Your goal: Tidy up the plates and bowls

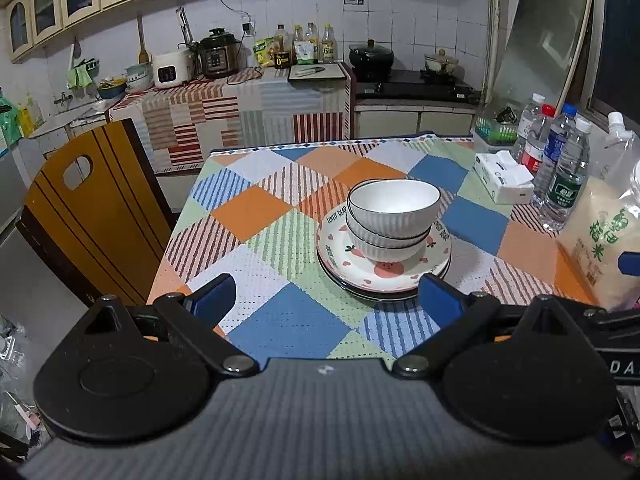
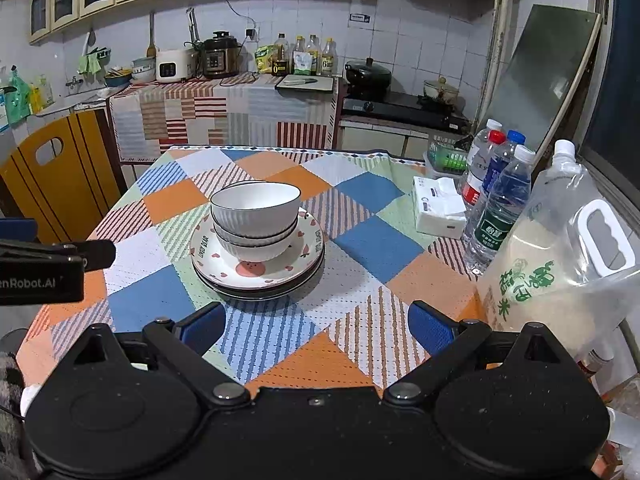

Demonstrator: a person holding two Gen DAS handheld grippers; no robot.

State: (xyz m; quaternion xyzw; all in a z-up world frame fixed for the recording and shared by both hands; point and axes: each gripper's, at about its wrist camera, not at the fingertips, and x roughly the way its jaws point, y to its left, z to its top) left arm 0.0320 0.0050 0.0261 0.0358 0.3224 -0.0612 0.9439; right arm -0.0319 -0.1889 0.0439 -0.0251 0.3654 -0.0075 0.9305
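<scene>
The desk (image 2: 132, 304), covered in a patchwork cloth, carries all the crockery in one pile near its middle. At the bottom sits a stack of plates (image 2: 256, 276), the top one printed with pink hearts and a peach face, darker-rimmed ones under it. On that stands a nest of white ribbed bowls (image 2: 256, 220), three as far as the rims show, the uppermost tilted slightly rather than seated flat. Judged from this, the gathering and stacking looks essentially complete: no loose plate or bowl lies elsewhere on the cloth. What may remain is squaring the top bowl or carrying the pile away, though the task line does not say where.

Along the desk's right edge stand water bottles (image 2: 500, 216), a tissue pack (image 2: 438, 210) and a bag of rice (image 2: 532, 280), well apart from the pile.

The left gripper (image 1: 324, 294) hangs at the near edge, aimed at the pile, its jaws spread wide and holding nothing; its right finger sits just in front of the plates' rim. The right gripper (image 2: 318, 328) hovers further right, jaws likewise spread and empty, clear of the crockery.
</scene>
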